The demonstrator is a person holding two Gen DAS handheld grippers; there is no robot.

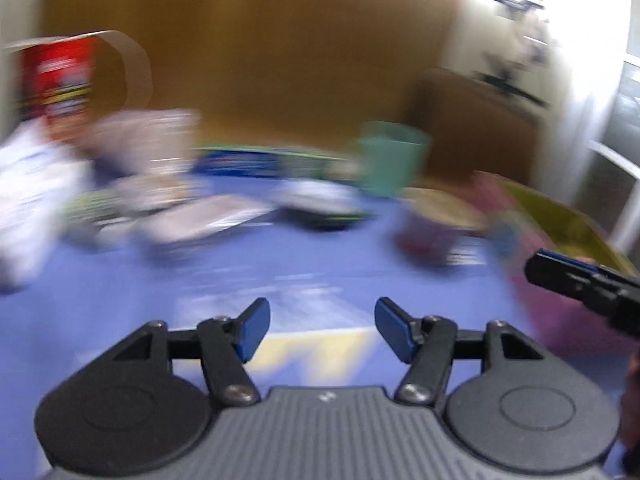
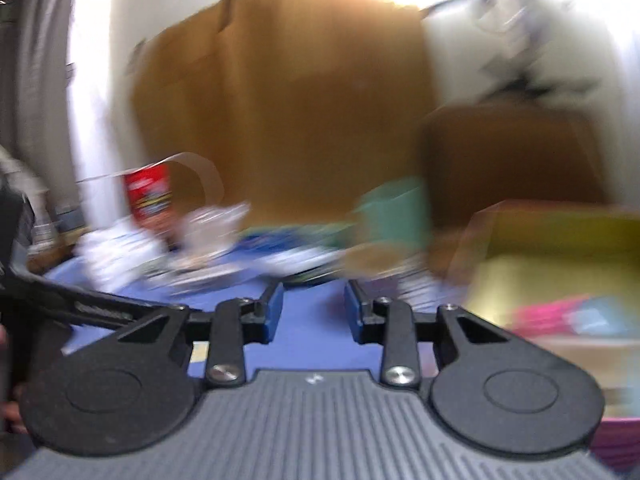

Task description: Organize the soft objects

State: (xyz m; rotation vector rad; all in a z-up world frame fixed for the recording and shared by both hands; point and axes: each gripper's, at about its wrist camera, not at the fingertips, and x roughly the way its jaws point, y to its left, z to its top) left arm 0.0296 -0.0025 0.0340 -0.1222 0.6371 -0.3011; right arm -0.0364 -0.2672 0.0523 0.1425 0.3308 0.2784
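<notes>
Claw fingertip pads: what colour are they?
Blue pads on black arms, clearest in the left wrist view.

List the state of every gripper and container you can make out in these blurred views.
Left gripper: open, holding nothing.
Right gripper: open, holding nothing.
Yellow-green open bin: holds pink and light blue soft items.
Teal upright container: standing on the blue mat; contents too blurred to tell.

We see only blurred shapes across the far side of the blue surface (image 1: 224, 280): a white soft heap (image 1: 36, 196) at far left, pale flat pieces (image 1: 188, 216) beside it, and a pink soft item (image 2: 560, 314) lying inside the yellow bin (image 2: 568, 240) at right. Details are too smeared to tell.
</notes>
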